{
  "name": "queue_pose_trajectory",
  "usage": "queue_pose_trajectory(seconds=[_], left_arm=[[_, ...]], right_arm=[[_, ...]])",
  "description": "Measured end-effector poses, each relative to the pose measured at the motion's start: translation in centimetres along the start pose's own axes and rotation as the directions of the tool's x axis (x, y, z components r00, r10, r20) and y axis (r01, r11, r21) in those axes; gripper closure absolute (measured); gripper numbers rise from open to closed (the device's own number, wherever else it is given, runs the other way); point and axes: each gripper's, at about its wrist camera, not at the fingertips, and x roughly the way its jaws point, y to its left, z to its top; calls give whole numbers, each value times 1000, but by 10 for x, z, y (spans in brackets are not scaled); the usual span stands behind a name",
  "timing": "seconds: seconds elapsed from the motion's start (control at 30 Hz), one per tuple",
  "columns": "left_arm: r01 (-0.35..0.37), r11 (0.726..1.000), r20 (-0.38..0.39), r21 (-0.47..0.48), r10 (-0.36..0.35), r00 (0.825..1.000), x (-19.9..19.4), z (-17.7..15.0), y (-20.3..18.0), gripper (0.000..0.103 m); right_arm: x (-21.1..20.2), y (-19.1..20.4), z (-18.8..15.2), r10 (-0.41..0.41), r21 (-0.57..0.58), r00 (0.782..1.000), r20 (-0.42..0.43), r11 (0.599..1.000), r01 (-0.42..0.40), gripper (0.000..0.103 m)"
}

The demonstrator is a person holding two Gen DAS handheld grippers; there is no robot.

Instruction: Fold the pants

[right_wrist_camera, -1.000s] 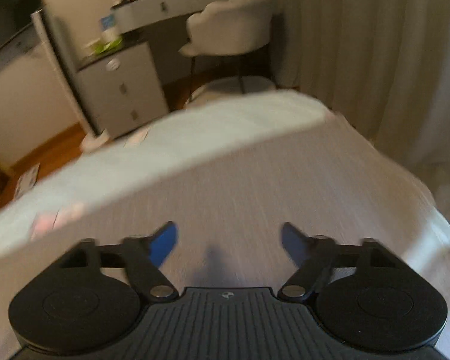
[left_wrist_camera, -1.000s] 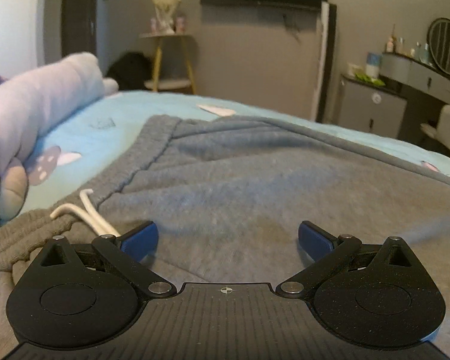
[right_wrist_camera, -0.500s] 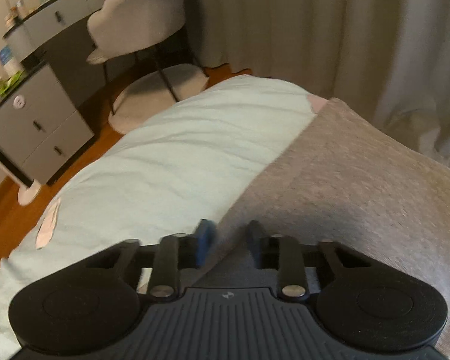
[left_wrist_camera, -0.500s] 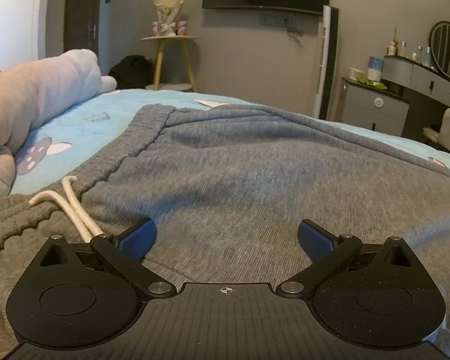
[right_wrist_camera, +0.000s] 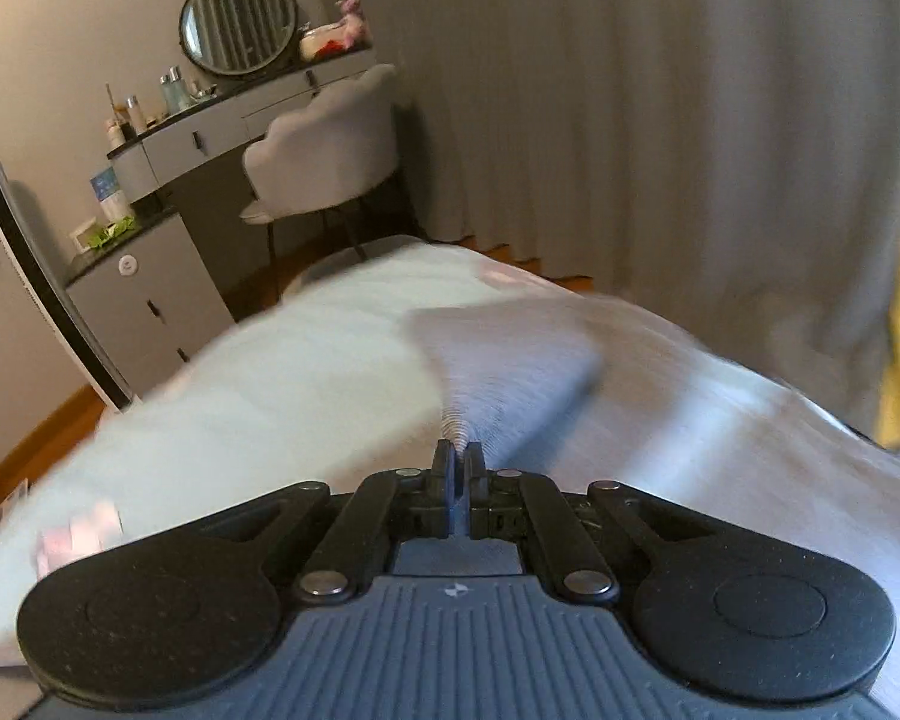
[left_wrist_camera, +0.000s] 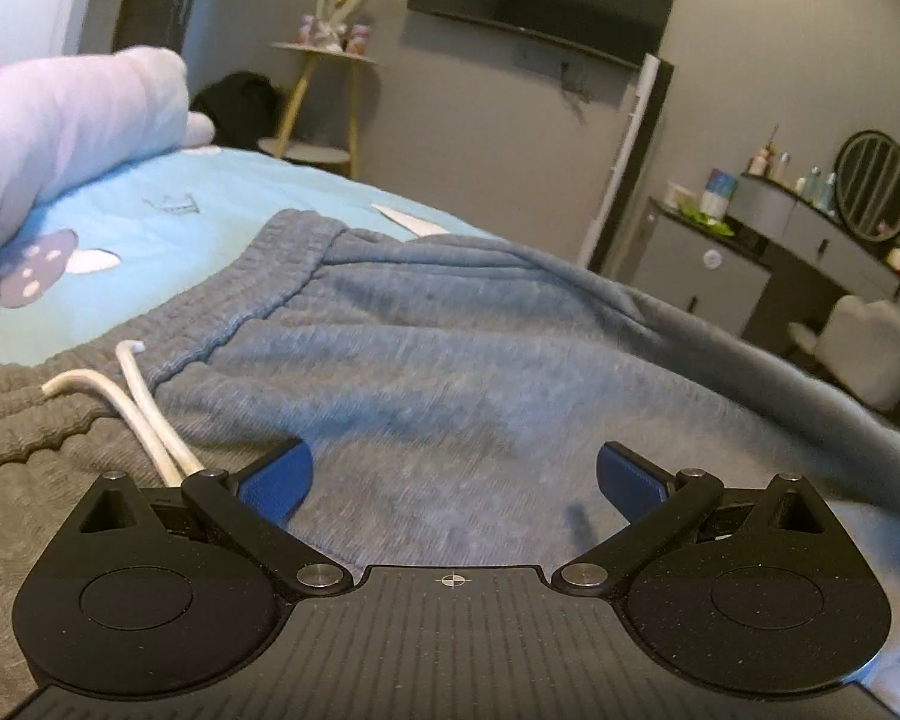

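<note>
Grey sweatpants (left_wrist_camera: 450, 360) lie spread on the bed in the left wrist view, with the ribbed waistband (left_wrist_camera: 222, 312) at the left and a white drawstring (left_wrist_camera: 144, 414) beside it. My left gripper (left_wrist_camera: 453, 474) is open and empty, low over the cloth near the waistband. In the right wrist view my right gripper (right_wrist_camera: 457, 461) is shut on the edge of the grey pants (right_wrist_camera: 510, 372), which stretch away from the jaws, blurred by motion.
The bed has a light blue sheet (left_wrist_camera: 168, 222) and a rolled lilac blanket (left_wrist_camera: 60, 120) at the left. A dresser with a round mirror (right_wrist_camera: 237, 21), a white chair (right_wrist_camera: 330, 138) and a grey curtain (right_wrist_camera: 660, 120) stand past the bed's edge.
My right gripper went from open to shut on the edge of the pants and now pulls them. My left gripper stayed open and tilted a little; a fold rose at the right.
</note>
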Motion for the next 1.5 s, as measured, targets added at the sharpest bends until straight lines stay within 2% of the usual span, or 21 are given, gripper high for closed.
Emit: queue_pose_trajectory(seconds=[0.07, 0.17, 0.23, 0.37, 0.43, 0.5, 0.53, 0.73, 0.8, 0.83, 0.87, 0.9, 0.93, 0.97, 1.0, 1.07, 1.17, 1.3, 1.37, 1.43, 1.5], left_arm=[[54, 998, -14, -19, -54, 998, -6, 9, 3, 0], [143, 988, -13, -55, -144, 990, -18, 23, 7, 0], [191, 979, -38, -70, -194, 980, -23, 34, 8, 0], [263, 956, -118, -131, -279, 953, -14, 52, 9, 0], [283, 950, -161, -131, -302, 940, 0, 59, 7, 0], [285, 953, -200, -103, -301, 932, 15, 66, -1, 0], [280, 955, -231, -101, -296, 927, 25, 68, -5, 0], [278, 950, -331, -142, -310, 891, 76, 76, -28, 0], [269, 945, -357, -188, -321, 877, 89, 77, -31, 9], [263, 940, -378, -217, -330, 865, 98, 76, -31, 27], [236, 941, -418, -243, -321, 850, 107, 75, -31, 44], [214, 942, -452, -259, -314, 835, 111, 72, -31, 52], [206, 943, -472, -262, -311, 825, 114, 70, -32, 66], [197, 948, -479, -249, -298, 826, 114, 70, -33, 82], [187, 953, -485, -238, -283, 827, 111, 70, -32, 86], [204, 947, -460, -248, -300, 836, 93, 73, -25, 92], [246, 940, -416, -234, -326, 849, 49, 84, -17, 93], [321, 929, -379, -181, -367, 849, -36, 92, -5, 93], [341, 930, -358, -135, -367, 859, -84, 84, 0, 93], [347, 930, -368, -121, -367, 854, -117, 68, 9, 93], [310, 947, -402, -81, -316, 859, -137, 47, 17, 93]], right_arm=[[-26, -39, -37, -24, 12, 999, -41, 1000, 25, 101], [-34, -76, -79, -77, -37, 984, -162, 997, 72, 101], [-38, -85, -89, -137, -58, 976, -167, 990, 129, 100], [-44, -68, -75, -100, -150, 991, -91, 985, 86, 97], [-37, -53, -66, -83, -224, 995, -53, 972, 69, 88], [-25, -37, -59, -66, -291, 997, -30, 955, 55, 56], [-18, -30, -59, -67, -319, 997, -30, 946, 53, 50], [24, -10, -54, -105, -408, 993, -50, 910, 75, 48], [33, -13, -52, -112, -385, 992, -64, 920, 79, 49], [37, -18, -51, -113, -364, 991, -68, 928, 81, 52], [40, -26, -47, -107, -329, 992, -67, 941, 79, 67], [42, -31, -45, -100, -299, 992, -76, 951, 73, 85], [43, -38, -42, -89, -256, 992, -85, 965, 65, 93], [47, -42, -40, -83, -221, 992, -91, 973, 61, 95], [46, -49, -36, -71, -178, 993, -95, 982, 53, 96], [35, -60, -29, -57, -109, 996, -66, 993, 50, 97], [0, -81, -19, -22, -39, 1000, 20, 999, 22, 97], [-49, -134, -8, 25, 81, 994, 105, 996, -34, 97], [-69, -163, -8, 10, 126, 990, 143, 992, -28, 97], [-80, -187, -11, -12, 147, 987, 163, 989, -12, 97], [-77, -215, -22, -18, 189, 994, 112, 982, -4, 97]])
